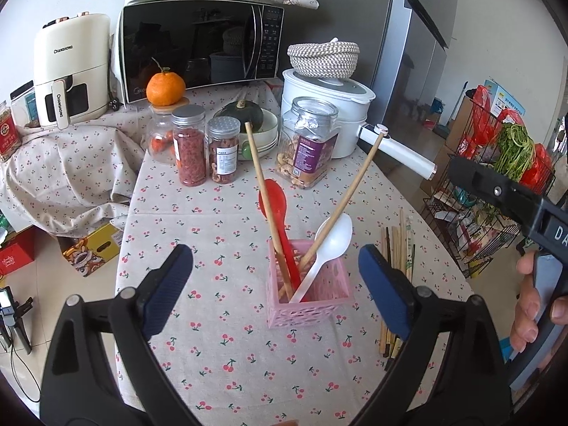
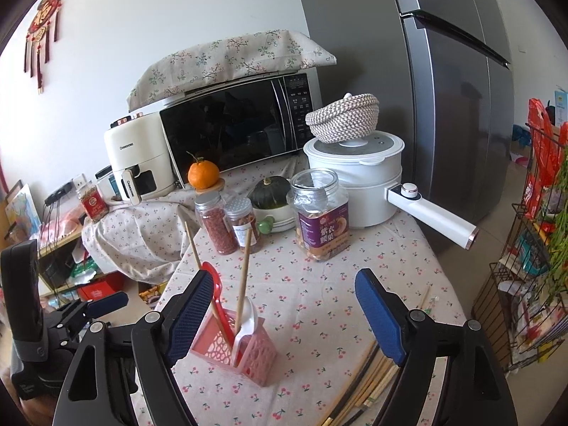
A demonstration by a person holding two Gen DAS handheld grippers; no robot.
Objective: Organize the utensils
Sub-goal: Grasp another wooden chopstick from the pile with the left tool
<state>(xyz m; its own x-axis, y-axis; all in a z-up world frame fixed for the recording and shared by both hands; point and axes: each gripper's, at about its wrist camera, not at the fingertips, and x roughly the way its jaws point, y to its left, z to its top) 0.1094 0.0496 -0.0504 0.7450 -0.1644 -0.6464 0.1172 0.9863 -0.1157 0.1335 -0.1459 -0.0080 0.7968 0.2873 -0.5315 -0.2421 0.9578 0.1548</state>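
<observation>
Noted a table [image 1: 248, 372] under a cherry-print cloth, backed by a microwave [image 1: 198, 46] draped with floral fabric, an air fryer [image 1: 71, 71] to one side and a white electric pot [image 1: 330, 106] with a woven basket [image 1: 323, 56] on its lid. Between them: an orange [image 1: 165, 88] on a jar, two spice jars [image 1: 206, 145], a dark squash [image 1: 245, 113] in a bowl, a nut jar [image 1: 307, 142]. Grey fridge [image 2: 443, 106] behind; wire rack [image 2: 525, 266] of groceries at the right.

Found the pink holder [image 1: 309, 284] standing upright mid-table, with a red spoon [image 1: 273, 198], a white spoon [image 1: 333, 238] and two chopsticks [image 1: 259, 177] leaning out of it — the sticks splayed apart. Loose chopsticks [image 1: 397, 248] lying flat on the cloth just beside the holder.

Left gripper [image 1: 275, 266] angled down toward the holder, jaws wide, nothing between the pads. Right gripper [image 2: 280, 305] likewise spread wide and empty — holder low between its fingers, untouched. Fingers of a hand [image 1: 529, 309] wrapped on the right gripper's handle.
</observation>
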